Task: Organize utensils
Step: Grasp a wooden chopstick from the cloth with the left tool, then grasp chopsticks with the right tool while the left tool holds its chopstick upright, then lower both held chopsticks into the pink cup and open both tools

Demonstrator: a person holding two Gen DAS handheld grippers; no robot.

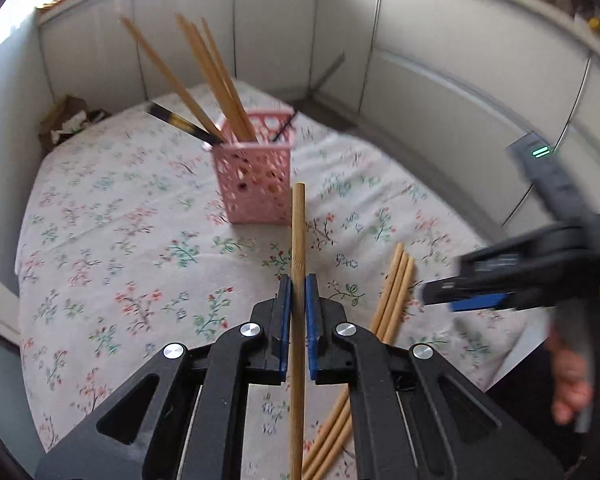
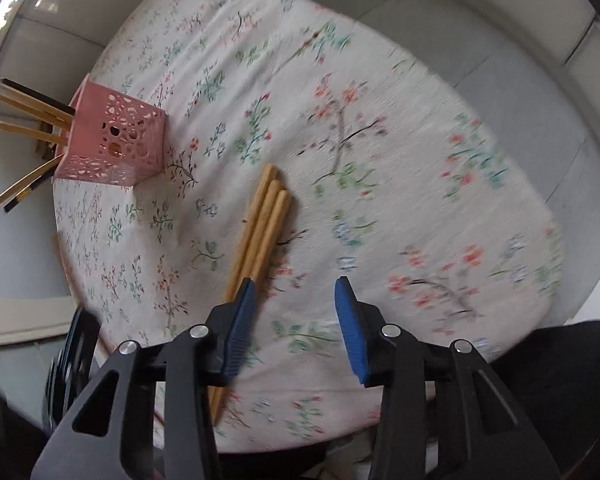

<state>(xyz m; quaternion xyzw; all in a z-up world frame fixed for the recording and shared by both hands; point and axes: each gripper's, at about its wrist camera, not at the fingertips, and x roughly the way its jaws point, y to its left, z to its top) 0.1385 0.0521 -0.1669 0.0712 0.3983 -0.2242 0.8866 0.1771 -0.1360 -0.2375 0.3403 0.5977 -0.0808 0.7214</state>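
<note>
Left gripper [image 1: 299, 296]: clenched on one bamboo chopstick [image 1: 298, 240], held short of the pink basket [image 1: 254, 176]. Right gripper [image 2: 296, 300]: jaws apart, nothing gripped, set above three loose chopsticks [image 2: 266, 220] on the floral cloth [image 2: 380, 160]. Risk judged: the thin stick may be pivoted in the pads and the basket rim struck, tipping it.

Soft, even daylight fills both views, brightest at a blown-out patch in the upper left corner of each. Shadows on the tablecloth [image 1: 100, 208] are faint. Fisheye distortion bends the walls and darkens the corners. Motion blur smears the right gripper [image 1: 452, 300] in the left view and the floral print in the right view.
</note>
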